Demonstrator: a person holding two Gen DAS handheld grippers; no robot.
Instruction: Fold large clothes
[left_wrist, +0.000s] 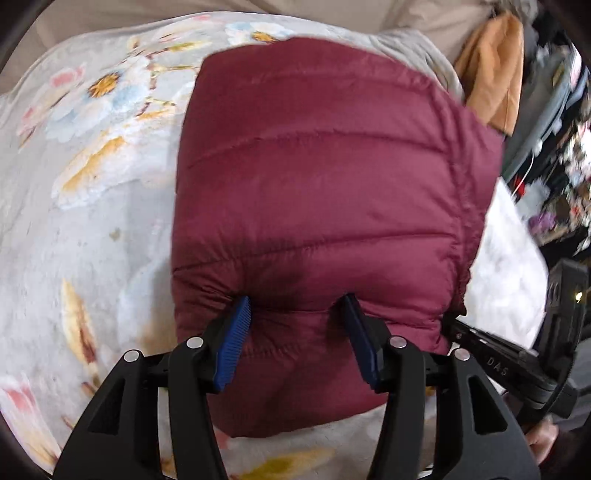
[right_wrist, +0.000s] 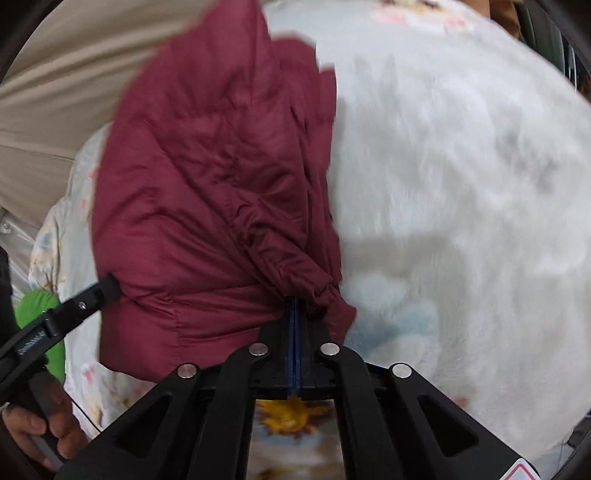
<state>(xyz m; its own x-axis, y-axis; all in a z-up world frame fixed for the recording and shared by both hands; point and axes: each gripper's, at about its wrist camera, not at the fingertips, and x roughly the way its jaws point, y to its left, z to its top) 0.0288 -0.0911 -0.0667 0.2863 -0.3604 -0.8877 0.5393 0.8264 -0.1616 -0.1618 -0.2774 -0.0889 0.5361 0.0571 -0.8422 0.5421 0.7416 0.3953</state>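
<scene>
Flowery blanket (left_wrist: 92, 206) covers the bed, and the red puffy jacket (left_wrist: 325, 192) lies on it. At 12 o'clock from the left gripper (left_wrist: 297, 306), the jacket sits between its wide-apart fingers. Right gripper (right_wrist: 294, 306) pinches the jacket's bunched edge tight, at 12 o'clock.

Place: a home bedroom.
Evidence: a floral fleece blanket (left_wrist: 92, 155) covered the bed; beige curtain (right_wrist: 55, 92) hung behind; cluttered belongings (left_wrist: 554, 147) beside.

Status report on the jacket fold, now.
Left gripper open, fingers pressing into maroon puffer jacket. Right gripper shut on jacket's gathered edge. Jacket bunched on floral blanket. Nothing in the way.
</scene>
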